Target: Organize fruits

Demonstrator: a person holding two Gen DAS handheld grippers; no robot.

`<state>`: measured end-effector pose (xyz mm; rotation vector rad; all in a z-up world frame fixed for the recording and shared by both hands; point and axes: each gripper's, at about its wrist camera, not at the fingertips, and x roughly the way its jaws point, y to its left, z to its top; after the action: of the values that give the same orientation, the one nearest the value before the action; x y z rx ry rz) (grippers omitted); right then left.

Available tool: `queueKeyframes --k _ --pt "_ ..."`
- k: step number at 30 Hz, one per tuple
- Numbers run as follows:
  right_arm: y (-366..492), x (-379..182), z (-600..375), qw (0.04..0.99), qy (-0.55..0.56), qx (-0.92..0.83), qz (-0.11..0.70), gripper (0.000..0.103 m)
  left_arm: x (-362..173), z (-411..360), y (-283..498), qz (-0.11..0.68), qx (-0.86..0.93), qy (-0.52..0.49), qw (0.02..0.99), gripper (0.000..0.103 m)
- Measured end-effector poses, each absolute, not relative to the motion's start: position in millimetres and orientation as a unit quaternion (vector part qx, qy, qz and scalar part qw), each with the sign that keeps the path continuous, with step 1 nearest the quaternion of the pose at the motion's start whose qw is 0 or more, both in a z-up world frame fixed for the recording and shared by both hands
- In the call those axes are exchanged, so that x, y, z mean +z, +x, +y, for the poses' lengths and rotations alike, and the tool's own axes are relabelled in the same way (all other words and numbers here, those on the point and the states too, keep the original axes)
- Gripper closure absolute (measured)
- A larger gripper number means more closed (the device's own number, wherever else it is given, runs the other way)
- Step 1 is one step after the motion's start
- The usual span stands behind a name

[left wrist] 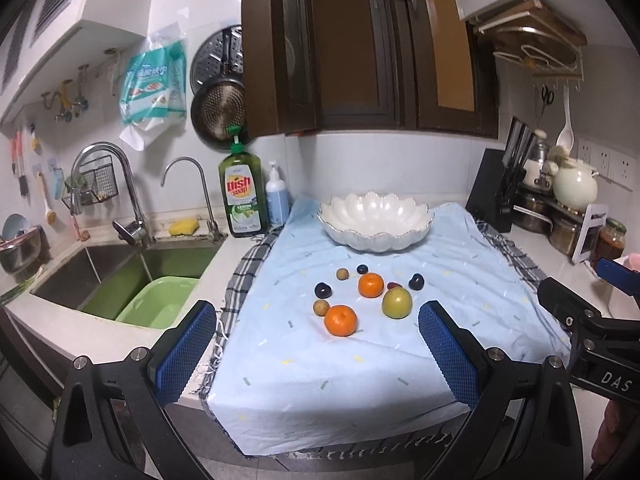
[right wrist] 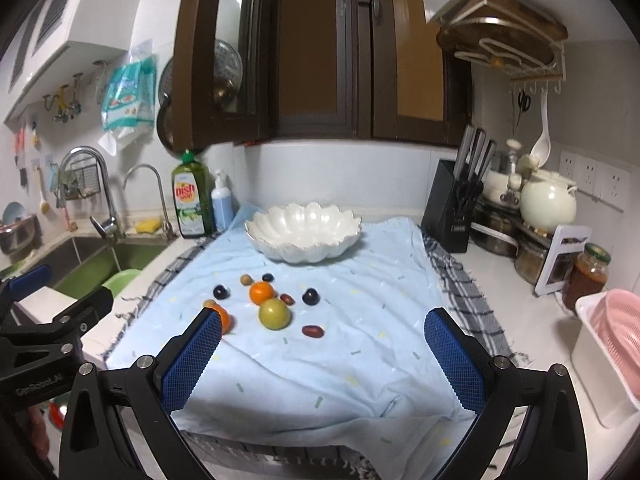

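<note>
We are holding the left claw [left wrist: 316, 354] wide apart, low in the frame of the left wrist view, gripping nothing, and the right claw [right wrist: 324, 360] is gaping just as wide and bare in its own view. Both are hovering over the near edge of the pale blue cloth [left wrist: 360, 360] that is covering the surface.

At the centre of the frame the fruits are lying loose on the cloth: a near orange [left wrist: 340, 320], a far orange [left wrist: 371, 285], a green apple [left wrist: 397, 303] just right of them, two dark plums [left wrist: 323, 290] [left wrist: 416, 281], a small dark berry [left wrist: 362, 269] and two small brownish fruits [left wrist: 342, 274] [left wrist: 321, 307]. In the right wrist view we are also seeing two red dates [right wrist: 312, 331] [right wrist: 287, 299].

Above them in the frame, well apart, the white scalloped bowl [left wrist: 376, 220] is sitting on the cloth. At left the sink [left wrist: 100, 276] is holding a green basin [left wrist: 160, 304].
</note>
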<state>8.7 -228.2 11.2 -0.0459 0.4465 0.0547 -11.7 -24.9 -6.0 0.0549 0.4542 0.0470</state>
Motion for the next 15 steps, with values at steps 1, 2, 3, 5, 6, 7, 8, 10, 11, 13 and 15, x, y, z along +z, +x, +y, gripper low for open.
queueKeyframes --k 1,2,3,5,6,7,8,10,11,13,15 --pt "15 7 -229 0.974 -0.019 0.028 0.226 0.000 -9 -26 -6 0.230 0.023 0.032 0.972 0.000" --pt "19 5 -229 0.973 -0.018 0.029 0.229 0.000 -13 -26 -3 0.231 0.023 0.034 0.972 0.001" --pt "23 2 -228 0.972 -0.017 0.031 0.232 0.000 -17 -27 1 0.233 0.021 0.035 0.972 0.002" --pt "34 -4 -226 0.970 -0.021 0.031 0.238 0.000 -23 -27 10 0.242 0.019 0.036 0.969 0.008" --pt "38 -6 -224 0.970 -0.021 0.032 0.241 0.001 -26 -26 16 0.246 0.016 0.034 0.968 0.009" --pt "44 -9 -223 0.969 -0.021 0.035 0.245 0.001 -30 -26 23 0.252 0.014 0.034 0.967 0.012" --pt "49 -11 -222 0.968 -0.021 0.036 0.248 0.001 -33 -26 29 0.256 0.009 0.033 0.966 0.015" --pt "60 -16 -219 0.967 -0.022 0.040 0.250 0.001 -39 -26 40 0.261 0.002 0.033 0.965 0.017" --pt "64 -18 -218 0.967 -0.024 0.040 0.252 0.002 -42 -27 46 0.263 -0.002 0.034 0.964 0.018" --pt "77 -26 -214 0.965 -0.031 0.037 0.258 0.004 -48 -28 60 0.270 -0.009 0.041 0.962 0.022" --pt "89 -33 -211 0.961 -0.037 0.039 0.271 0.007 -54 -30 71 0.277 -0.017 0.044 0.960 0.023"
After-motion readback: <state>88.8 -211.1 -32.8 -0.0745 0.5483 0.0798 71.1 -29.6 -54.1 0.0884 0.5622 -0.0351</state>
